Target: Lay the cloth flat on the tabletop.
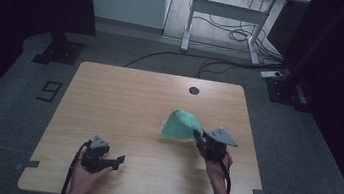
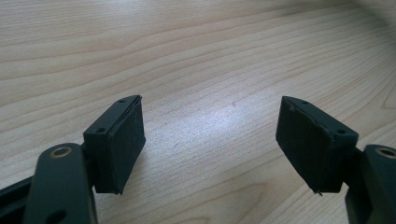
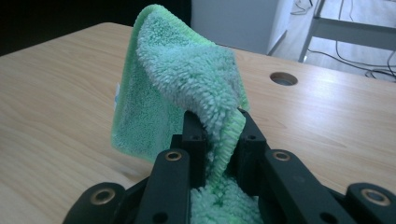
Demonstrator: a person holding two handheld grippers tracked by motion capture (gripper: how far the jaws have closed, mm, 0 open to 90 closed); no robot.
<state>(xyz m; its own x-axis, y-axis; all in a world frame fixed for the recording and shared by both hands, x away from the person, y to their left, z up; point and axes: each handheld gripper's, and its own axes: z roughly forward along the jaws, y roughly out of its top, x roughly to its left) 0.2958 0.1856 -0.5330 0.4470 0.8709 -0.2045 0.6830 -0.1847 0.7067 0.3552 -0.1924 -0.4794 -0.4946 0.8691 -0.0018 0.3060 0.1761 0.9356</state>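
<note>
I am working in what is looking like a lab or test room set up for recording, standing at a bare wooden table [image 1: 124, 101] with a round cable hole [image 1: 194, 90] near its far edge. Beyond that table a white-framed desk [image 1: 232, 9] is standing on a pale floor with loose cables [image 1: 238, 34] trailing under it. Left of the table, grey carpet [image 1: 15, 86] is carrying a taped mark [image 1: 50, 90], and dark stands [image 1: 60, 47] are flanking the table's far corners.

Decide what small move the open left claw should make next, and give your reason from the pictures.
Probably bring the left claw toward the green cloth to take a free edge. The right claw is shut on one edge and lifts it off the table, while the left claw is open with nothing between its jaws.
</note>
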